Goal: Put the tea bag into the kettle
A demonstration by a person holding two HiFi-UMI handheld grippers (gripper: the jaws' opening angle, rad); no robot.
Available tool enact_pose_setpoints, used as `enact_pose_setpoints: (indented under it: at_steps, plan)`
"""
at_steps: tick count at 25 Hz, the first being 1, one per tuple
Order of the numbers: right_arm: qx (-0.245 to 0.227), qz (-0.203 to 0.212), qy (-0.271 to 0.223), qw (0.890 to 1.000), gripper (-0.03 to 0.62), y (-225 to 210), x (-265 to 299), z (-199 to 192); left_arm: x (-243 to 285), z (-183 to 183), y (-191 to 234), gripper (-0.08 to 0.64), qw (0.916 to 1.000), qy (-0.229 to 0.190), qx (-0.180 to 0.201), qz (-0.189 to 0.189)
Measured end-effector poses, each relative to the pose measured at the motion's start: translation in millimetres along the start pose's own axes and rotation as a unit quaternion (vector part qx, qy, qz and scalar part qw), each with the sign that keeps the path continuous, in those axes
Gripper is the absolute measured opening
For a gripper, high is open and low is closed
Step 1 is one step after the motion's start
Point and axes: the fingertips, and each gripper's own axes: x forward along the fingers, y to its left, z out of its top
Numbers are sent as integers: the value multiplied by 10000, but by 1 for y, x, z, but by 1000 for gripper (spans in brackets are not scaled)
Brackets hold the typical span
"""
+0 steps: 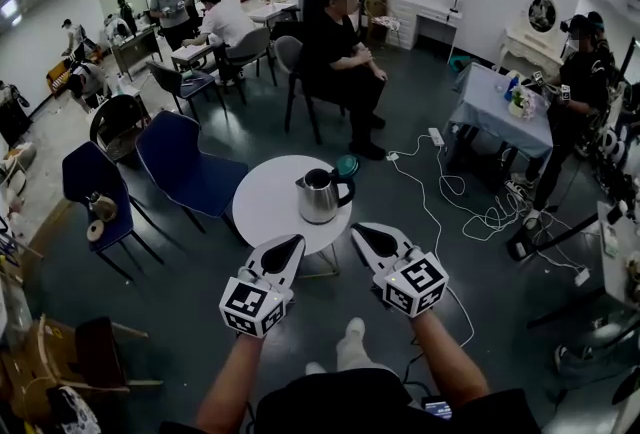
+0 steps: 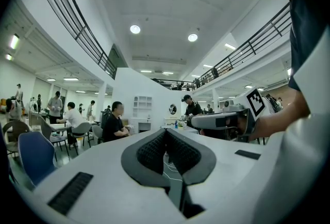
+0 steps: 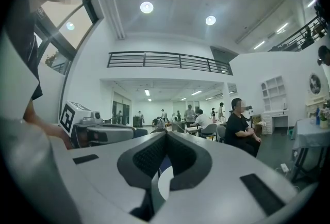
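Evidently not begun: left gripper [image 1: 289, 245] and right gripper [image 1: 366, 235] pressed together, empty, near the kettle [image 1: 320, 194]. Next, find the unseen tea bag.

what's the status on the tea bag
Both shut, empty: left gripper, right gripper. Steel kettle upright on round table; tea bag not in sight. Nothing between grippers and kettle.

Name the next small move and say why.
Probably open the right gripper and ease it toward the kettle on the round table: it and the left gripper hang short of the kettle, jaws together, holding nothing.
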Motion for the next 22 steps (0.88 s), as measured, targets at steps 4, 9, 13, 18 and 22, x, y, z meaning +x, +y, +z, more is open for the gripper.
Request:
enact_pose_setpoints:
  at_steps: [4, 9, 13, 18, 22]
  plan:
    - [16, 3, 25, 10000, 15, 7, -2, -4, -7, -1, -2, 15, 10000, -14, -22, 4]
    - [-32, -1, 66, 10000, 15, 15, -2, -8, -16, -7, -2, 15, 10000, -16, -64, 18]
    - [-68, -9, 67, 10000, 15, 22, -1, -7, -23, -5, 0, 15, 9999, -65, -82, 21]
    - [-73, -2, 95, 9999, 15, 24, 1, -7, -23, -6, 1, 15, 9999, -69, -113, 29]
    - [-72, 12, 76, 9999, 15, 22, 3, -8, -21, -8, 5, 15, 9999, -75, -119, 59]
